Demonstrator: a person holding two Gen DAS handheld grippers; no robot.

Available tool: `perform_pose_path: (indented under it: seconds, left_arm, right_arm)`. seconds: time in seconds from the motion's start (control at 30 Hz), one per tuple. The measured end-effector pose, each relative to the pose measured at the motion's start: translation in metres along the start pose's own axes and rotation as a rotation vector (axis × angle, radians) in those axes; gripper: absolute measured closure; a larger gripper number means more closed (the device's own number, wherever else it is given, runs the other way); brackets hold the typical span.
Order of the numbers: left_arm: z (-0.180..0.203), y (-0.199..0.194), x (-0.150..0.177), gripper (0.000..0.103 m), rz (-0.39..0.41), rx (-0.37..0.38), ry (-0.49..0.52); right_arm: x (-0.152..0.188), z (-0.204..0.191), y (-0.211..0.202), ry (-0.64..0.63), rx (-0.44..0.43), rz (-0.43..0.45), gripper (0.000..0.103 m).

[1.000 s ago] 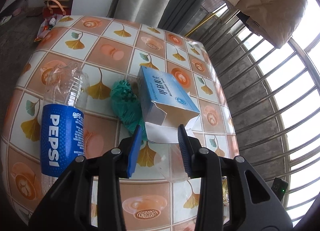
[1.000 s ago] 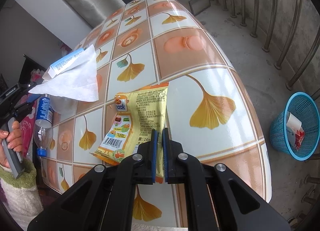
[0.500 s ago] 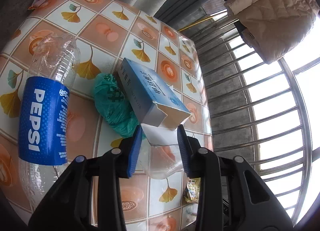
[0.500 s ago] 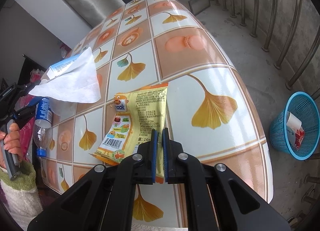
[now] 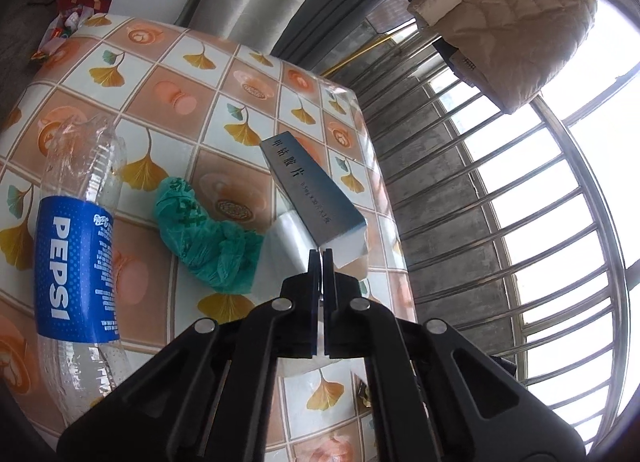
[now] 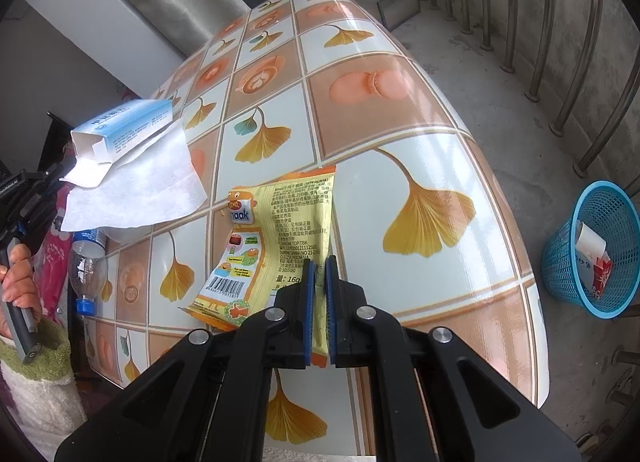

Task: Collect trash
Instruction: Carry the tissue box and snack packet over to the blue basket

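Each of the two hand-held grippers is built of matte black plastic: broad arms with long triangular cut-outs, joined by round silver screw heads, four across each. The left gripper (image 5: 320, 252) ends in two slim black fingers (image 5: 313, 266) lined with blue pads. The right gripper (image 6: 319, 262) has the same black fingers (image 6: 307, 274) with ribbed blue pads. The person's left hand (image 6: 18, 282) comes out of a fuzzy green cuff (image 6: 44, 346) over a fleecy cream-white sleeve (image 6: 36, 402), by a grey-black grip handle (image 6: 22, 326).
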State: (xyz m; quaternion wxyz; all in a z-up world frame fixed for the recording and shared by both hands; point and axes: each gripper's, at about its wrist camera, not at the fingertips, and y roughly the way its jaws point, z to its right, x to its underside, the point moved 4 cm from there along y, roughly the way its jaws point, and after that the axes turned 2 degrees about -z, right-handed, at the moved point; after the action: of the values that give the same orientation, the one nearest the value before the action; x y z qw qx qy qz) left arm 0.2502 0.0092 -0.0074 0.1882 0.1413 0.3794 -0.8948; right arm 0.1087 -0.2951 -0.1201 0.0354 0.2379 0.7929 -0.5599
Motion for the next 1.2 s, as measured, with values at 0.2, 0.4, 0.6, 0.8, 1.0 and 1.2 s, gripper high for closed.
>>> perform_pose_path:
  seconds: [0.2,0.4,0.6,0.8,1.0,1.2]
  left_arm:
    - [0.021,-0.009,-0.01,0.103,0.027,0.07,0.041]
    - [0.045,-0.015,-0.018,0.103,0.044,0.122,0.075]
    - [0.076,-0.013,-0.012,0.103,0.029,0.167,0.132]
    - [0.116,-0.002,0.001,0.103,-0.008,0.194,0.207]
    - [0.159,0.012,0.018,0.103,-0.042,0.209,0.293]
    - [0.211,0.043,0.044,0.103,-0.119,0.22,0.401]
  right_arm:
    - [0.0,0.0,0.0,0.004,-0.004,0.002,0.097]
    - [0.0,0.004,-0.002,0.039,-0.035,0.015,0.097]
    - [0.0,0.01,-0.015,0.058,-0.045,0.056,0.098]
    - [-0.001,0.027,-0.042,0.098,-0.048,0.136,0.099]
    - [0.0,0.059,-0.082,0.16,-0.025,0.238,0.099]
    - [0.015,0.117,-0.128,0.279,0.057,0.35,0.099]
